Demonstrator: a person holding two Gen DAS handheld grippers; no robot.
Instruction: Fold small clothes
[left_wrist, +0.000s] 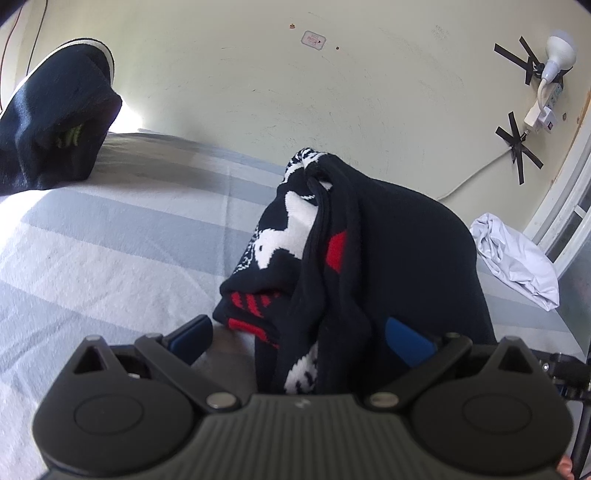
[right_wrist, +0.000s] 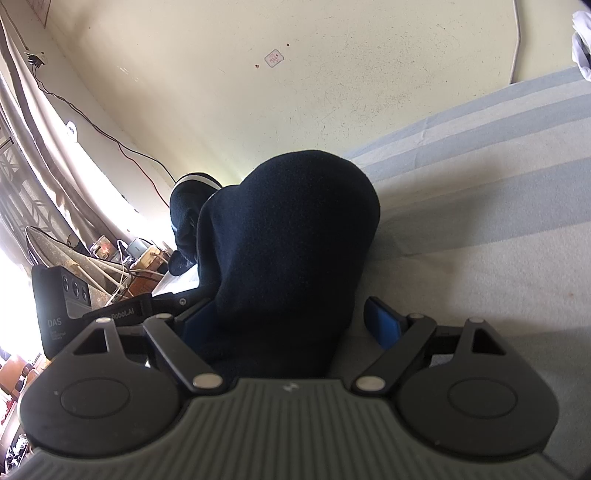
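A dark navy knit garment with white and red patterns (left_wrist: 332, 258) lies bunched on the striped blanket (left_wrist: 110, 240). My left gripper (left_wrist: 299, 336) is open, its blue-padded fingers (left_wrist: 408, 338) standing on either side of the garment's near folds. In the right wrist view a plain dark navy part of a garment (right_wrist: 295, 240) rises in a hump between the blue pads (right_wrist: 382, 325) of my right gripper (right_wrist: 284, 325), which is open around it. The cloth hides the left pad in part.
Another dark garment with a white stripe (left_wrist: 55, 122) sits at the far left of the bed. A crumpled white cloth (left_wrist: 517, 258) lies at the right. The wall (left_wrist: 332, 92) behind carries a lamp and power strip (left_wrist: 546, 88). Furniture and cables (right_wrist: 92, 258) stand left of the bed.
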